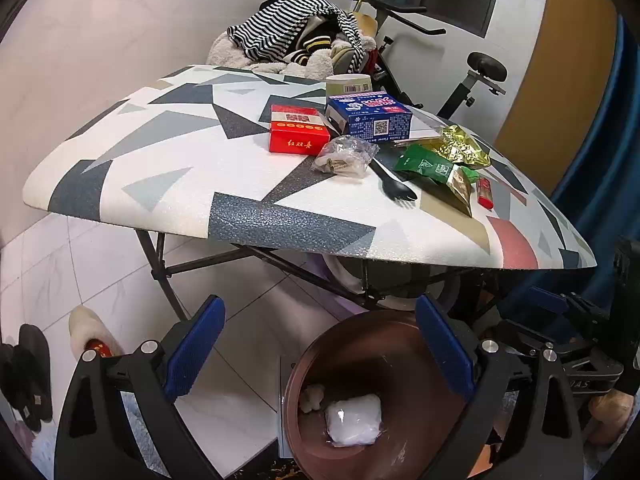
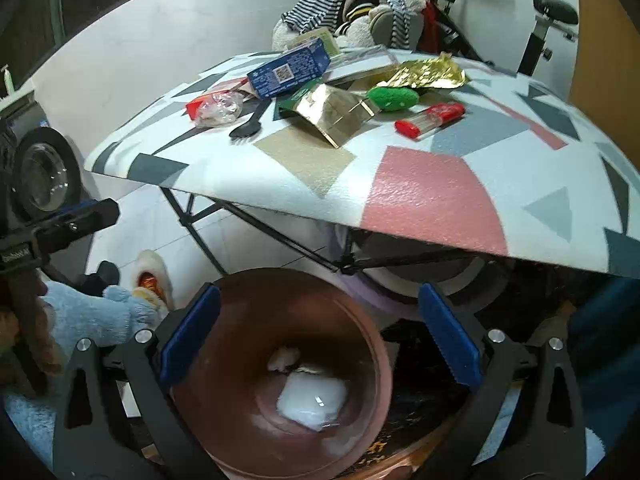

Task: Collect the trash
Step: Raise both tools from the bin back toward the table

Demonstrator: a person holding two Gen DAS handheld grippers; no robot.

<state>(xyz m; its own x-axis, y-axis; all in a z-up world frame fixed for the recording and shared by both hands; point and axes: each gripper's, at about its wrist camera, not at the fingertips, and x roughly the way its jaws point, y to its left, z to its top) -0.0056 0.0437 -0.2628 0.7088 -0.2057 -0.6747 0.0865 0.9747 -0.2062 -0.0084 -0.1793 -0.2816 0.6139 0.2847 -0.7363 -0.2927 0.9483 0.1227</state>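
A brown trash bin [image 1: 320, 344] [image 2: 248, 292] stands on the floor below the table edge, with a white plastic packet [image 1: 354, 420] [image 2: 312, 402] and a tissue wad inside. My left gripper [image 1: 320, 344] is open and empty above the bin. My right gripper [image 2: 320, 328] is open and empty over it too. On the patterned table [image 1: 160, 168] [image 2: 420, 196] lie a red box [image 1: 296, 128], a blue carton [image 1: 370, 114] [image 2: 288, 68], a clear crumpled bag [image 1: 344, 156] [image 2: 218, 108], a black spork [image 1: 394, 186] [image 2: 248, 126], green and gold wrappers [image 1: 436, 168] [image 2: 332, 110], and a red lighter [image 1: 485, 192] [image 2: 430, 118].
A paper cup [image 1: 348, 84] stands behind the blue carton. A pile of clothes [image 1: 296, 40] and an exercise bike [image 1: 476, 76] are beyond the table. Slippers [image 1: 86, 332] lie on the tiled floor at left. Folding table legs [image 1: 160, 264] cross under the top.
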